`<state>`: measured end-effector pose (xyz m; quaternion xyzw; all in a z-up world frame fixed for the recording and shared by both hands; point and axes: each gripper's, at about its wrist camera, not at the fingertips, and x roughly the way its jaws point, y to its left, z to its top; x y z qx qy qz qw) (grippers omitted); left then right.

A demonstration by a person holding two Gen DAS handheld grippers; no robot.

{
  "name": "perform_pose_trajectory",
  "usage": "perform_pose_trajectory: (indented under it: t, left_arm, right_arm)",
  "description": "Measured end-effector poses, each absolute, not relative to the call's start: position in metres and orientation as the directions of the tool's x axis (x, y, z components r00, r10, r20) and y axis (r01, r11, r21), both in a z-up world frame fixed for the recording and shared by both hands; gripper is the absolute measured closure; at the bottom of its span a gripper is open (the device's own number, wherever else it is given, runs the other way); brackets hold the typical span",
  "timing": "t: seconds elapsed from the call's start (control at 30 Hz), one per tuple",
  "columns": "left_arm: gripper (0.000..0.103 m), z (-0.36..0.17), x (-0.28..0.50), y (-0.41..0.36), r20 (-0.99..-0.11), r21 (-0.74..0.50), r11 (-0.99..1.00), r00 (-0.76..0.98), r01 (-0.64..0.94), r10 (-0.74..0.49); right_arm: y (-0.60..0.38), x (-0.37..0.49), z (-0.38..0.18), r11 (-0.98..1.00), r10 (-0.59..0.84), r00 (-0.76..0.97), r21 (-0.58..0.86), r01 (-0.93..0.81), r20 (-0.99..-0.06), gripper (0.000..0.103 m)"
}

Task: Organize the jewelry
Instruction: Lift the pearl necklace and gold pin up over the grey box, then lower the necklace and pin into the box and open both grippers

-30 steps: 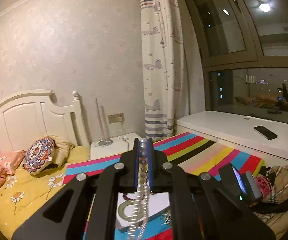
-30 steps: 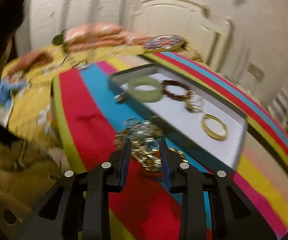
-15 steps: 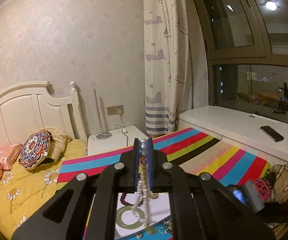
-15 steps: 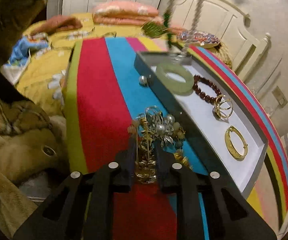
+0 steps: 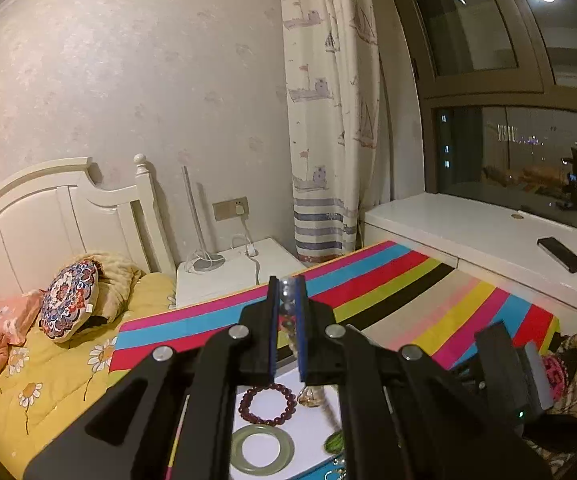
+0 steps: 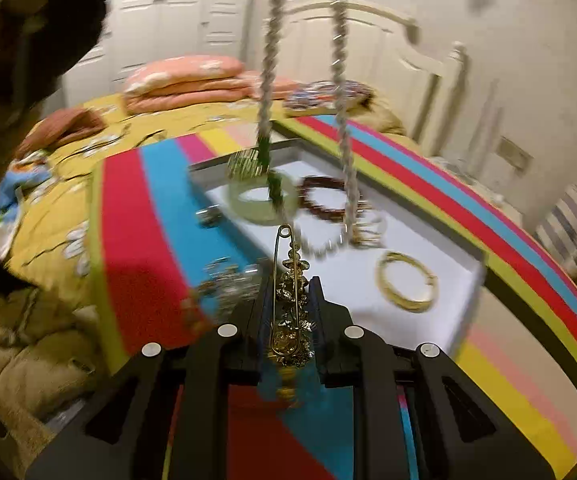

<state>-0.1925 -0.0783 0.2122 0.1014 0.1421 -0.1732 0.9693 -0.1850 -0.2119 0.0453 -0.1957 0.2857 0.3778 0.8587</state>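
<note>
Left gripper (image 5: 287, 322) fingers clamped on silvery beaded necklace (image 6: 272, 40); right gripper (image 6: 289, 308) fingers, just closed, grip ornate gold pin brooch (image 6: 288, 300); white jewelry tray (image 6: 428, 252) beyond fingertips.

A home bedroom. A bed (image 5: 48, 368) with a white headboard (image 5: 60, 208), yellow flowered bedding and a round patterned cushion (image 5: 68, 300) stands beside a white nightstand (image 5: 232, 276). A curtain (image 5: 324, 120) printed with ships hangs next to a dark window (image 5: 520, 160) over a white sill. White wardrobe doors (image 6: 176, 28) show behind folded pink quilts (image 6: 192, 84).
</note>
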Motion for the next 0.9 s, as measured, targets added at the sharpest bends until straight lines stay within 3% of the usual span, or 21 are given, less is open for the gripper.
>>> perform_pose_trajectory:
  t: [0.53, 0.67, 0.9]
  left_arm:
    - [0.096, 0.184, -0.152, -0.123, -0.370, 0.196, 0.897, 0.877, 0.396, -0.307]
    - [0.096, 0.155, -0.140, -0.121, -0.410, 0.243, 0.900, 0.879, 0.361, -0.242]
    - [0.096, 0.103, -0.114, -0.083, -0.501, 0.172, 0.936, 0.846, 0.306, -0.185]
  right_arm:
    - [-0.227, -0.110, 0.044, 0.810, 0.413, 0.602, -0.027, -0.586, -0.684, 0.085]
    - [-0.216, -0.084, 0.040, 0.812, 0.368, 0.579, -0.052, -0.581, -0.727, 0.085]
    - [-0.201, -0.051, 0.038, 0.771, 0.310, 0.567, -0.148, -0.619, -0.763, 0.085]
